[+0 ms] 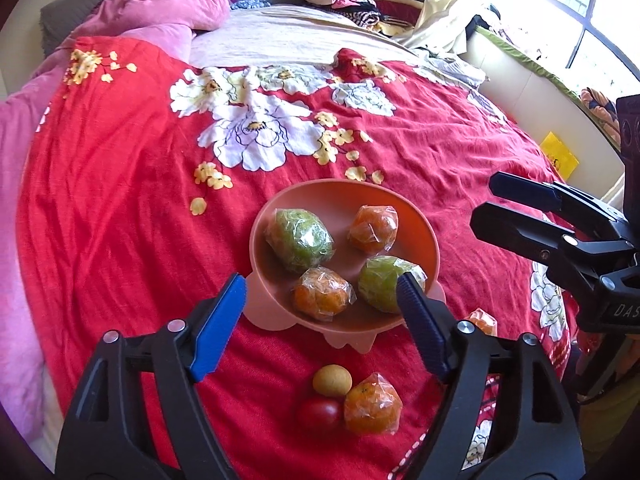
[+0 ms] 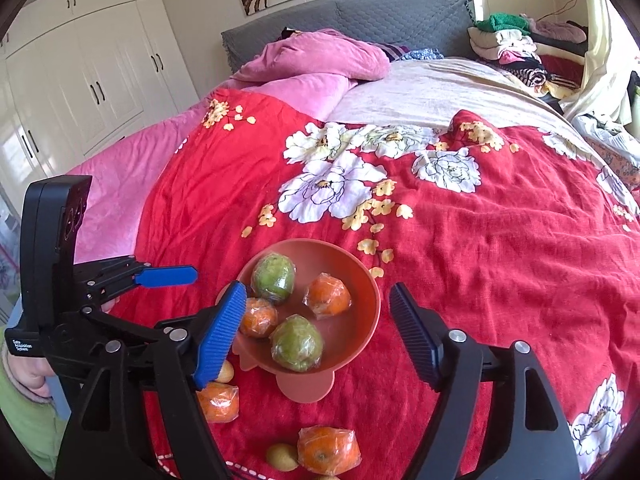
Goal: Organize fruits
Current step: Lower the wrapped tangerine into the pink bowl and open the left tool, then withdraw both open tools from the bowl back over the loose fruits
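A salmon-pink bowl (image 1: 424, 240) (image 2: 368, 304) sits on the red floral bedspread. It holds two wrapped green fruits (image 1: 300, 240) (image 2: 274, 278) and two wrapped oranges (image 1: 374, 228) (image 2: 328, 296). In front of it lie a wrapped orange (image 1: 372, 404), a small yellow fruit (image 1: 332, 380) and a red fruit (image 1: 318, 414). Another wrapped orange (image 2: 328, 450) and a yellow fruit (image 2: 282, 456) lie near the bed's edge. My left gripper (image 1: 324, 288) is open and empty over the bowl's near rim. My right gripper (image 2: 316, 296) is open and empty above the bowl; it also shows in the left wrist view (image 1: 486, 200).
The red bedspread (image 2: 500, 240) stretches far and right of the bowl. Pink bedding (image 1: 152, 12) lies at the far left, a pile of folded clothes (image 2: 516, 48) at the far right. White wardrobes (image 2: 80, 80) stand beyond the bed.
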Tool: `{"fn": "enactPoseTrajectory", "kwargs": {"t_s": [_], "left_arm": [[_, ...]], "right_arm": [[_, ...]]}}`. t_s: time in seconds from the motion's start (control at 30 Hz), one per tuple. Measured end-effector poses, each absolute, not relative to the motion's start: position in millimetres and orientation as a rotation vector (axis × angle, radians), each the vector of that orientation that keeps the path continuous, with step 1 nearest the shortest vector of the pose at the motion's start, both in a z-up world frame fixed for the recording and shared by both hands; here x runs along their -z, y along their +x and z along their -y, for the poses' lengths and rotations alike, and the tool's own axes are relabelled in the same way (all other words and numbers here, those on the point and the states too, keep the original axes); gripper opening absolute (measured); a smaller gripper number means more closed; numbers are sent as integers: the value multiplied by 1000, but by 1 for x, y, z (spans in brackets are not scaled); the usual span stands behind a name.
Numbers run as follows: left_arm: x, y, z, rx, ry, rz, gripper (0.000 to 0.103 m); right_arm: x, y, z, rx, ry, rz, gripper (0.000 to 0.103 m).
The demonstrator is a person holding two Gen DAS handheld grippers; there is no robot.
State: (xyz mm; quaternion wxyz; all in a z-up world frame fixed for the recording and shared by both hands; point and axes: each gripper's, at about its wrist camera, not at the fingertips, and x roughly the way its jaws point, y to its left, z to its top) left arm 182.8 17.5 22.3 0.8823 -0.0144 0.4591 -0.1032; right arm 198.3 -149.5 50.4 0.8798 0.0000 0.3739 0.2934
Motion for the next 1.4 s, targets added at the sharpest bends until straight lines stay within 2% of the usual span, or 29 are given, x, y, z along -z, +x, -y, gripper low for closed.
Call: {"fn": "enactPoseTrajectory", "kwargs": {"t_s": [0.23, 0.43, 1.4], "left_arm": [[-32, 174, -18, 206, -42, -934, 86], [-42, 165, -18, 199, -34, -911, 93], [-54, 130, -16, 198, -25, -879, 93]], "right_arm": [[-63, 188, 155, -604, 5, -748, 83], [-72, 179, 161, -597, 9, -724, 87], [-90, 140, 176, -586, -6, -676, 93]]}}
